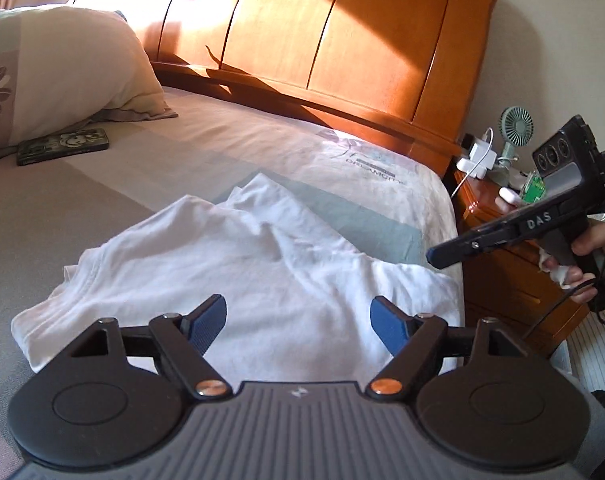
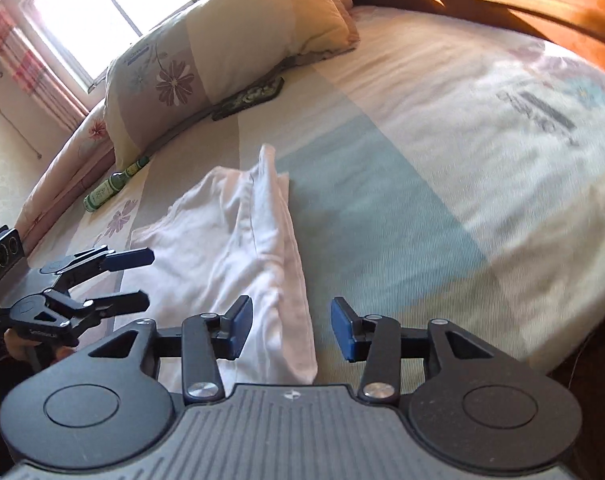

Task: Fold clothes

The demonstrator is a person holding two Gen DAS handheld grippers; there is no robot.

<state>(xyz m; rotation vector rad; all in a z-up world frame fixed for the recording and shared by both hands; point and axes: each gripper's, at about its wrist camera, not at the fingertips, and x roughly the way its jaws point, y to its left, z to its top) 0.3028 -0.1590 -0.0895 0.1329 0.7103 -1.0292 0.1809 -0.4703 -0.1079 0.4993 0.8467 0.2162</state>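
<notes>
Left gripper (image 1: 298, 322): jaws wide apart, nothing between the blue pads; it hovers over the near part of the white shirt (image 1: 238, 264) without touching it. In the right wrist view it shows from the side at the left edge, both fingers spread, tips just past the shirt's edge.

Right gripper (image 2: 290, 330): jaws parted to a middling gap, pads clear of cloth. The shirt's folded edge lies under and between the fingers, but nothing is pinched. In the left wrist view this gripper is seen side-on at the right, off the bed's edge, held by a hand (image 1: 582, 256); its jaw gap cannot be read from there.

Shirt: lies on the bed (image 2: 402, 208), partly folded and rumpled. In the right wrist view its long axis runs from the gripper away toward the pillow (image 2: 230, 40), with a raised fold ridge along its right side. Its near end is hidden behind the gripper body in both views; which end is the collar is hard to tell.

Further out: a dark flat case (image 1: 62, 146) lies beside the pillow, its print unclear. A green bottle (image 2: 114, 188) lies on its side near the far bed edge. The wooden headboard (image 1: 342, 40) stands behind. The nightstand (image 1: 502, 248) carries a small green fan (image 1: 514, 128) and white chargers (image 1: 478, 156), partly blocked by the right gripper.
</notes>
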